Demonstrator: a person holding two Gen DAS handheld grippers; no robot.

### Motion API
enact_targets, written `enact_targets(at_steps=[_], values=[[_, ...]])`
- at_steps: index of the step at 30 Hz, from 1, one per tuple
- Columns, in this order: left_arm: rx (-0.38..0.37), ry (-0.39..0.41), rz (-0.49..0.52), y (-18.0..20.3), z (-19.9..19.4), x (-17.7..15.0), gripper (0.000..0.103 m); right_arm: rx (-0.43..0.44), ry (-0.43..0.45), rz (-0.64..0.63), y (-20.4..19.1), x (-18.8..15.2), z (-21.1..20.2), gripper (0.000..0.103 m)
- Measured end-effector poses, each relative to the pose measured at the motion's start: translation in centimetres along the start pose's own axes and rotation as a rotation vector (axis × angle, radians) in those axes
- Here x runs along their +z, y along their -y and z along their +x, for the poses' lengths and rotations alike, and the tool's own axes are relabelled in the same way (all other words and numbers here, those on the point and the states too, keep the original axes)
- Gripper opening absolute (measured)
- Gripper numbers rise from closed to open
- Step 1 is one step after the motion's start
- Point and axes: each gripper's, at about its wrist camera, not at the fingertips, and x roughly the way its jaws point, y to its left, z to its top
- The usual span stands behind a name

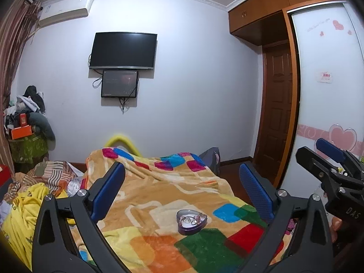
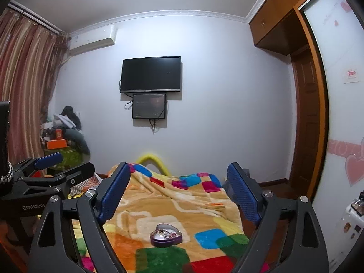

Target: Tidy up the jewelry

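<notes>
A purple heart-shaped tin (image 1: 191, 221) lies open on the colourful checked blanket (image 1: 159, 188), with rings and a thin chain inside it. My left gripper (image 1: 182, 170) hovers above and behind the tin, blue pads wide apart and nothing between them. The right gripper (image 1: 318, 153) shows at the right edge of the left wrist view, likewise open. In the right wrist view the tin (image 2: 166, 235) sits low between the spread fingers of the right gripper (image 2: 178, 168), which holds nothing. The left gripper (image 2: 68, 165) appears at that view's left side.
Crumpled yellow cloth (image 1: 25, 209) and striped bedding (image 1: 52, 173) lie left of the blanket. A heap of clothes with an orange box (image 1: 21, 133) stands in the far left corner. A wall television (image 1: 124, 50), a brown door (image 1: 278, 113) and a wardrobe (image 1: 329, 91) lie beyond.
</notes>
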Motion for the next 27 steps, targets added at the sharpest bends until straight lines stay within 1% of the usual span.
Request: enact_targets(at_steps=[3, 12, 27], values=[[0.004, -0.01, -0.003, 0.0, -0.2, -0.3, 0.101, 0.0, -0.013, 0.005, 0.0, -0.1, -0.2, 0.085], [0.005, -0.009, 0.006, 0.2, -0.3, -0.5, 0.101, 0.017, -0.036, 0.022, 0.9, -0.9, -1.4, 0.085], [0.001, -0.02, 0.004, 0.4, -0.1, -0.6, 0.102, 0.027, -0.079, 0.052, 1.9, -1.1, -1.5, 0.085]])
